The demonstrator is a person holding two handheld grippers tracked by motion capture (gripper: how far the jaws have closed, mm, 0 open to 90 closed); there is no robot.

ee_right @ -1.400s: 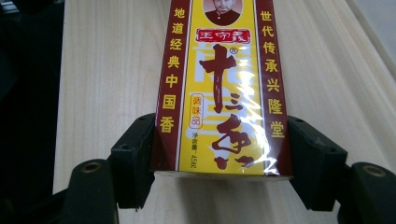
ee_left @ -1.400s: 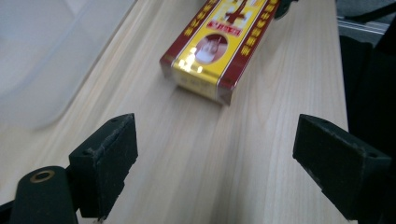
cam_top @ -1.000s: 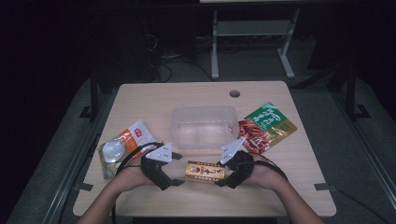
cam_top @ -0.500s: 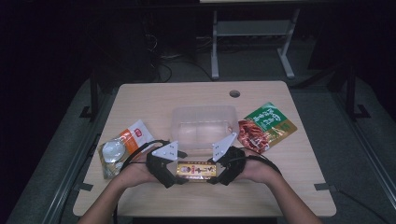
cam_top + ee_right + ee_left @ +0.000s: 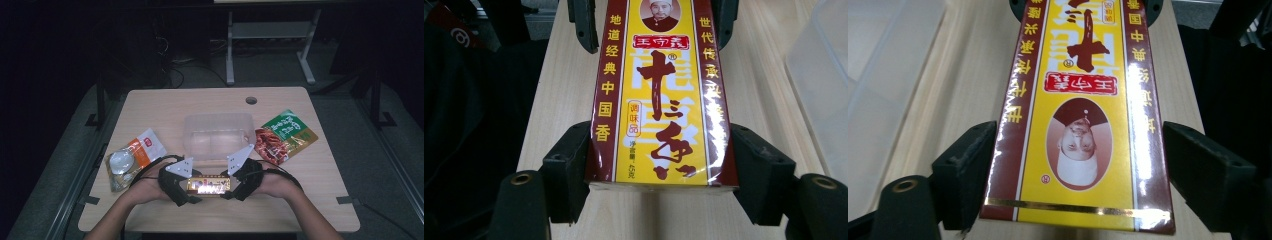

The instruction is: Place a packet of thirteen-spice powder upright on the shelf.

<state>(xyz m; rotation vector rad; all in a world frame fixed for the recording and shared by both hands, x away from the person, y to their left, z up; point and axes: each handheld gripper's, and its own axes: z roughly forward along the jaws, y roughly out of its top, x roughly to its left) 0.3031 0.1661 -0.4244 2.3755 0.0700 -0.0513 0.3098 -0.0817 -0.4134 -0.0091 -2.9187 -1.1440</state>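
Item: yellow-and-maroon box (image 5: 209,184), printed 王守义, 十三香, 调味品, 地道经典中国香; lay near the table (image 5: 165,107) front edge. Left tongs (image 5: 1075,165) and right tongs (image 5: 663,165) each clamped one end of the box.

Box (image 5: 1083,125): glossy film wrap — bright glare streaks
Tabletop (image 5: 200,105): pale wood grain, matt
Tub (image 5: 218,135): clear smooth plastic
Tongs' pads (image 5: 566,170): black, matt — slightly rough
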